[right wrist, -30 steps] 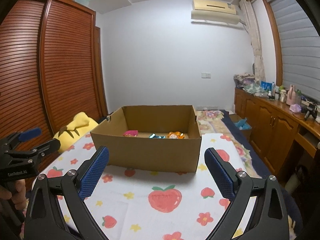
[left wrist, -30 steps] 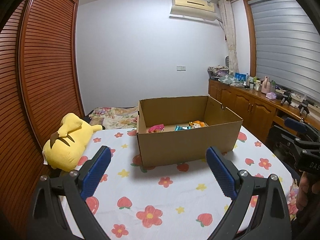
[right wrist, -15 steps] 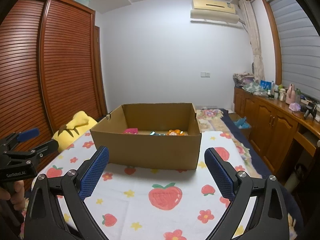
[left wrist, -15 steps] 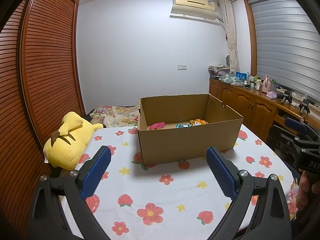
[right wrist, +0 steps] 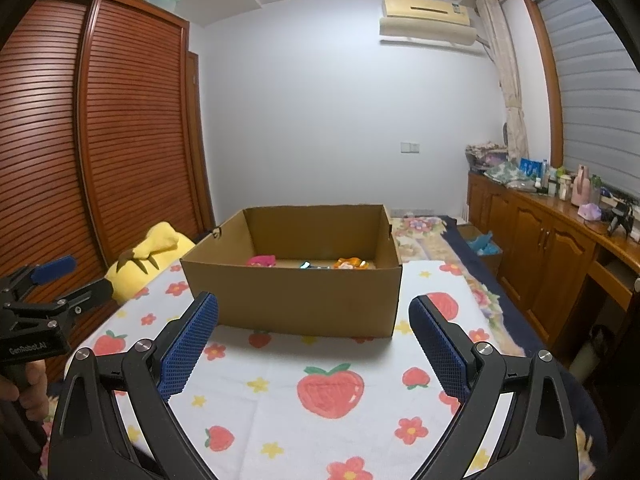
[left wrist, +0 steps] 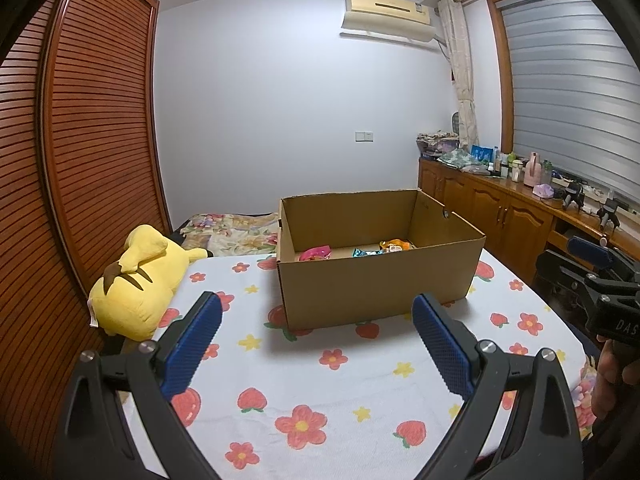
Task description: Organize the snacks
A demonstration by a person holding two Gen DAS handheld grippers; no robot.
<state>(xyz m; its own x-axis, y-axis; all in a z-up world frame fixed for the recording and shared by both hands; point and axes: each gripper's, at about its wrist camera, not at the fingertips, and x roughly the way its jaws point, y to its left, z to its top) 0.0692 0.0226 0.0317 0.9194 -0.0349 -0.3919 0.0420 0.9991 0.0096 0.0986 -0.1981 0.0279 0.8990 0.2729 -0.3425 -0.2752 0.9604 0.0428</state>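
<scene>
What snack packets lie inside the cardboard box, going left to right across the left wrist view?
Pink snack packet → teal foil packet → orange snack packet, all on the floor of the open brown cardboard box.

One cardboard box [left wrist: 376,276], centre frame. Three snack packets inside it: one pink [left wrist: 316,254], one teal [left wrist: 366,252], one orange [left wrist: 394,245]. One yellow plush toy [left wrist: 140,280], left of frame. Two grippers: left gripper [left wrist: 316,326], right gripper [right wrist: 314,326].
</scene>
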